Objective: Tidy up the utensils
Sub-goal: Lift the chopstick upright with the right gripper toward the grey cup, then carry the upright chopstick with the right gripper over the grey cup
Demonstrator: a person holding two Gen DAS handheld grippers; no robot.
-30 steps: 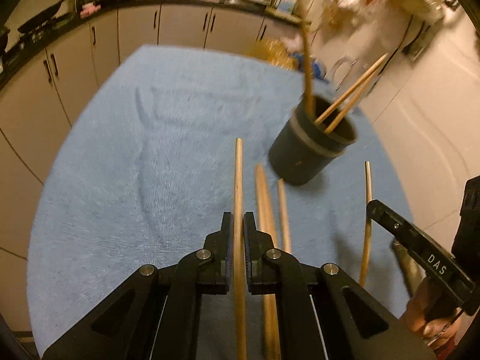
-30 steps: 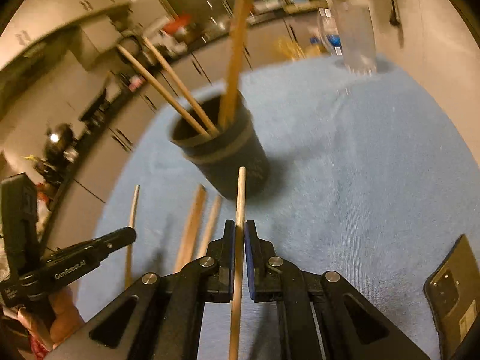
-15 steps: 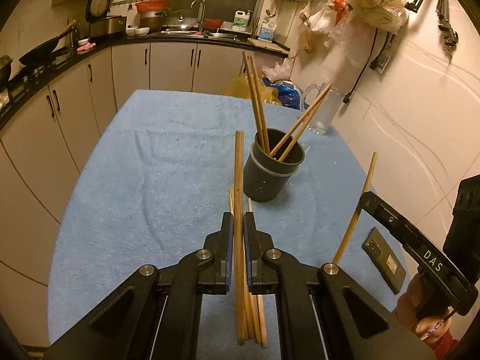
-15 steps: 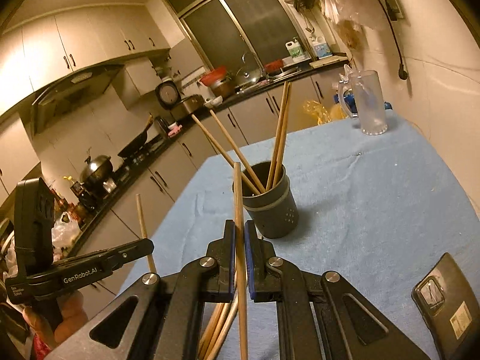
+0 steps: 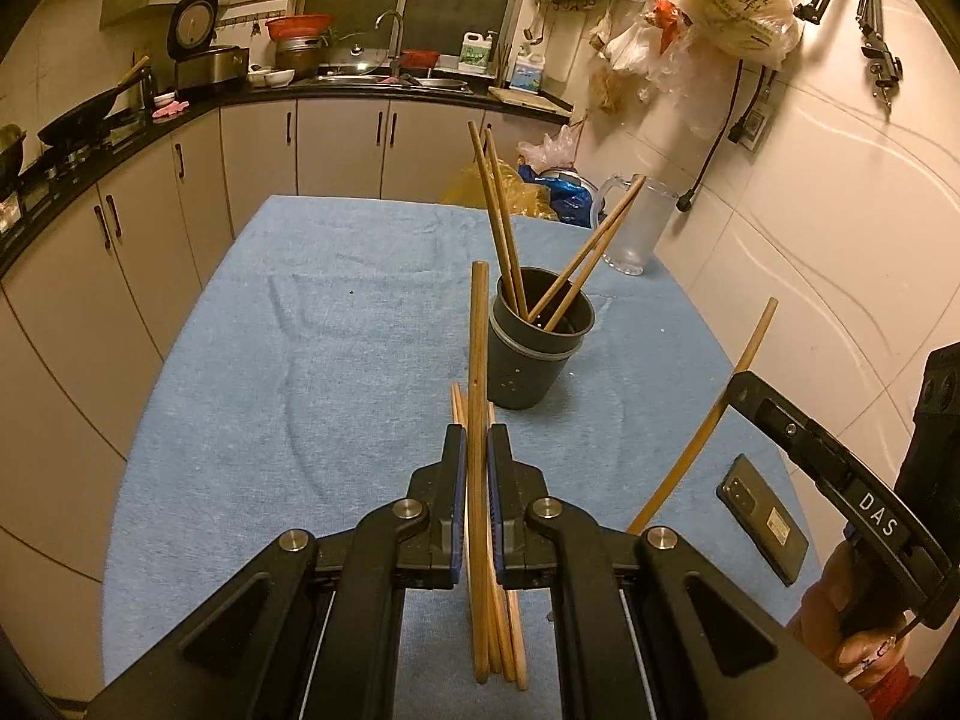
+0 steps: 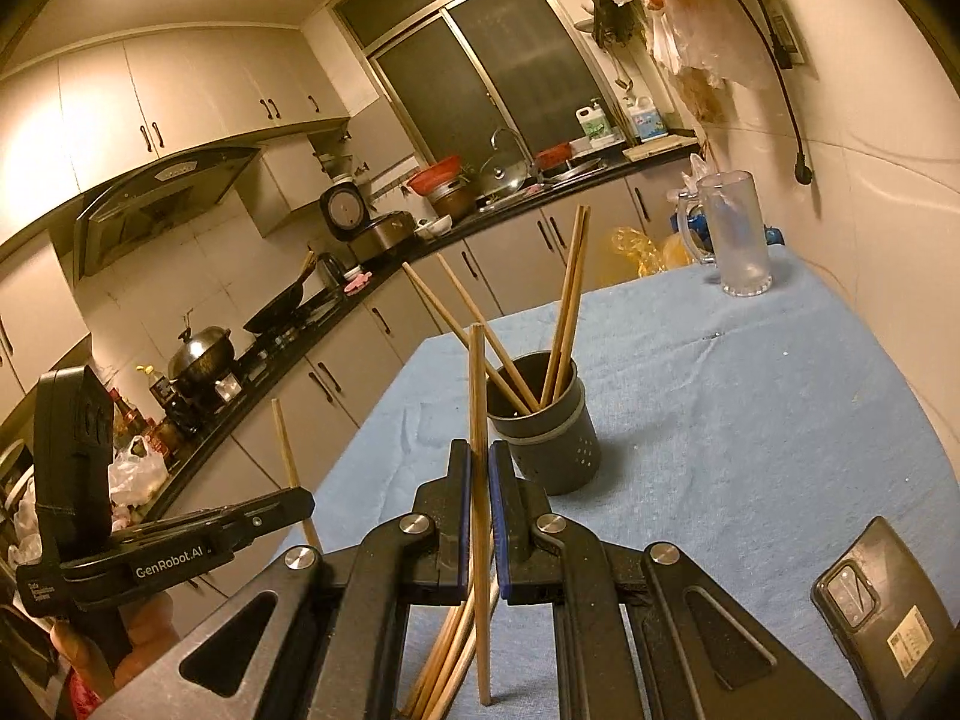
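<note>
Left wrist view: left gripper (image 5: 475, 450) clamped on chopstick (image 5: 477, 360), lifted above blue cloth (image 5: 252, 360); loose chopsticks (image 5: 507, 636) beneath, partly hidden. Dark holder (image 5: 534, 354) holds four chopsticks. Right gripper (image 6: 479, 468) pinches second chopstick (image 6: 477, 396). Phone (image 5: 762, 519) at right; label unreadable.

"DAS" on right gripper (image 5: 735, 381); "GenRobot.AI" on left gripper (image 6: 306, 501)

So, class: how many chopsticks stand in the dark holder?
4: two lean left in the holder, two lean right toward the glass mug.
</note>
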